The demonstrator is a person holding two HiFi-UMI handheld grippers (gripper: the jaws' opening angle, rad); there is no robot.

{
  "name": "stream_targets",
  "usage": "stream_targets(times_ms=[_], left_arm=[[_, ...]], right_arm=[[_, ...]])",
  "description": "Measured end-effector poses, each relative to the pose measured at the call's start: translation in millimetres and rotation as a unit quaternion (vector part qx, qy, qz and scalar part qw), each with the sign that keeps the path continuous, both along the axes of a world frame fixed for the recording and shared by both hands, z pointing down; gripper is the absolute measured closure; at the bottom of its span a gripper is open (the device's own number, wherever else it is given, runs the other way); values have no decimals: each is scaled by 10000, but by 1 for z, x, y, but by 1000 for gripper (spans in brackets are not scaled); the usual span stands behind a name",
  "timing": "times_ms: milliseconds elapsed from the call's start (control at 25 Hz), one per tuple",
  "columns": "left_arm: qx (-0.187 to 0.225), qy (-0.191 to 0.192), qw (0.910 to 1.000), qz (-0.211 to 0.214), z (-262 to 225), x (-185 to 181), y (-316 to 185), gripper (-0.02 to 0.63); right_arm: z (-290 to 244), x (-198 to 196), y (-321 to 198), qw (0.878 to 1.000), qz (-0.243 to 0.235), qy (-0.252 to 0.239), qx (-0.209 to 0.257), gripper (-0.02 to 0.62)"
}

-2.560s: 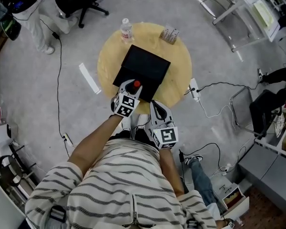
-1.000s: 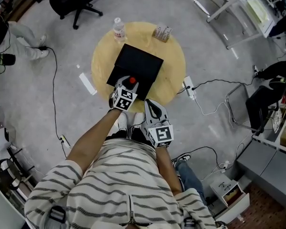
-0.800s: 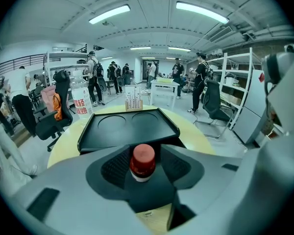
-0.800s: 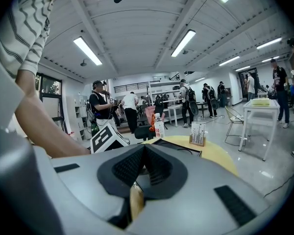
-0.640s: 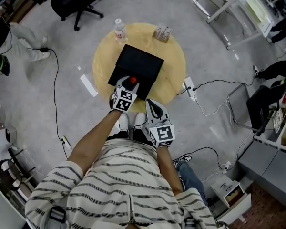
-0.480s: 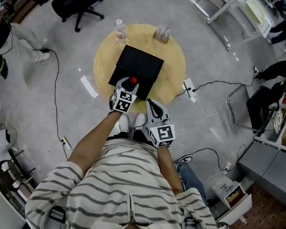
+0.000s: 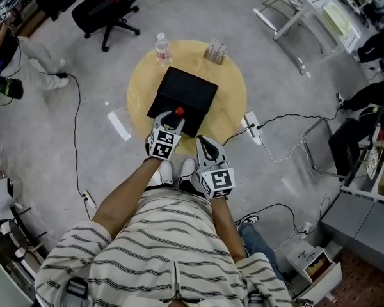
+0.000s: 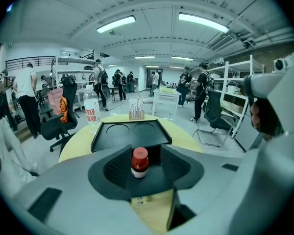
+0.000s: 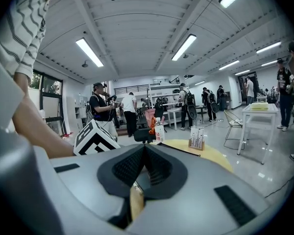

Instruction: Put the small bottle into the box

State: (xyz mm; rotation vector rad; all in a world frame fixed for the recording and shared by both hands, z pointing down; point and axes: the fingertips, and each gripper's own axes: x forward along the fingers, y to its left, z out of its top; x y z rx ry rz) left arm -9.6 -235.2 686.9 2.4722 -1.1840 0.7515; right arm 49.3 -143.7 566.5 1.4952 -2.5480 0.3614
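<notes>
A small bottle with a red cap point(image 8: 139, 162) stands upright between my left gripper's point(image 8: 143, 153) jaws, with a gap on each side of it. Seen from the head view, the red cap point(image 7: 178, 112) is over the near edge of the black box point(image 7: 185, 94), and my left gripper point(image 7: 175, 118) reaches in from the near side, open. The box point(image 8: 130, 133) shows two round hollows at its far end. My right gripper point(image 7: 205, 146) hangs shut and empty at the table's near edge, its pads meeting at the tips point(image 9: 144, 150).
The box lies on a round yellow table point(image 7: 229, 101). A water bottle point(image 7: 162, 48) and a rack of small vials point(image 7: 215, 50) stand at its far rim. An office chair point(image 7: 102, 11), floor cables and a power strip point(image 7: 252, 126) surround the table. People stand in the background.
The left gripper has kept its place at the box's near edge with the red cap between its jaws. The head view has drifted a little; the right gripper has barely moved.
</notes>
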Motion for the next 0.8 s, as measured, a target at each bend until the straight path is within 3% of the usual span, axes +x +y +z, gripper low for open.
stream_targets(times_ms=[800], left_arm=[[446, 336, 9982, 231, -64, -2, 43, 492]], right_arm=[[-22, 2, 11, 9998, 23, 9, 211, 583]])
